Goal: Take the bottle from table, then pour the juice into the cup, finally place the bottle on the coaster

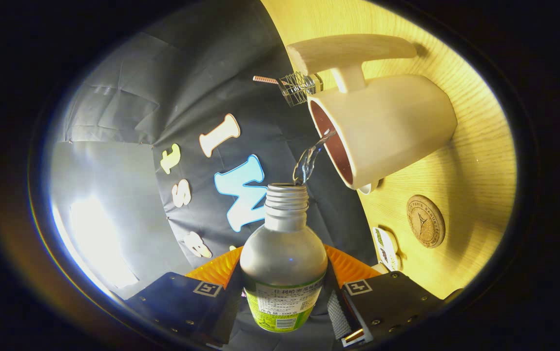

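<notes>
My gripper (283,292) is shut on a clear plastic bottle (283,258) with a green and white label, its orange-backed fingers (345,270) pressing on both sides of the body. The bottle is uncapped and tilted over hard, so the table looks rolled sideways. A thin stream of clear liquid (310,160) runs from the threaded neck into the mouth of the cream cup (387,129), which has a dark red inside and stands on the wooden table (474,161). A round cork coaster (425,221) lies on the table beside the cup, nearer the fingers.
A wooden-topped cream object (353,51) stands behind the cup. Next to it is a small wire holder (299,87) with a striped stick. A small printed round piece (386,247) lies on the table edge close to the right finger.
</notes>
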`<state>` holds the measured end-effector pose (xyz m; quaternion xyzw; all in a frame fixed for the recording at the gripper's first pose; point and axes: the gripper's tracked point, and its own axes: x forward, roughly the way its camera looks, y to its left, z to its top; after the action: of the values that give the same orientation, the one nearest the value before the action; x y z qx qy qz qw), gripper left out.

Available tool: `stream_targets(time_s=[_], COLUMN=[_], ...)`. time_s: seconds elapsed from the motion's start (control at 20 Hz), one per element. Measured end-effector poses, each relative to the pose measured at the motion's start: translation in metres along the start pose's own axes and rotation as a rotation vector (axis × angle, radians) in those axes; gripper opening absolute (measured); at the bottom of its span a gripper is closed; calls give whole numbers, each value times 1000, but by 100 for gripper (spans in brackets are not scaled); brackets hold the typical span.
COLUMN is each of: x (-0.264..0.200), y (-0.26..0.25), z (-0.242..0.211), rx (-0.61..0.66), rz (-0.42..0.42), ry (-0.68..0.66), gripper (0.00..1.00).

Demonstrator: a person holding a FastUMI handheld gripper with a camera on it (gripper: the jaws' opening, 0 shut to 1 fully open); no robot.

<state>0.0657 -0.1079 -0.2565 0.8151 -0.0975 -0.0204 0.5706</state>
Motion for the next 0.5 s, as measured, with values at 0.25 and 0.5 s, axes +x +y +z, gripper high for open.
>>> stream_targets(time_s=[0.25, 0.5], x=[0, 4], y=[7, 12], z=[-2, -1], rx=[40, 85], rz=[8, -7], ry=[-9, -33], gripper=[76, 76])
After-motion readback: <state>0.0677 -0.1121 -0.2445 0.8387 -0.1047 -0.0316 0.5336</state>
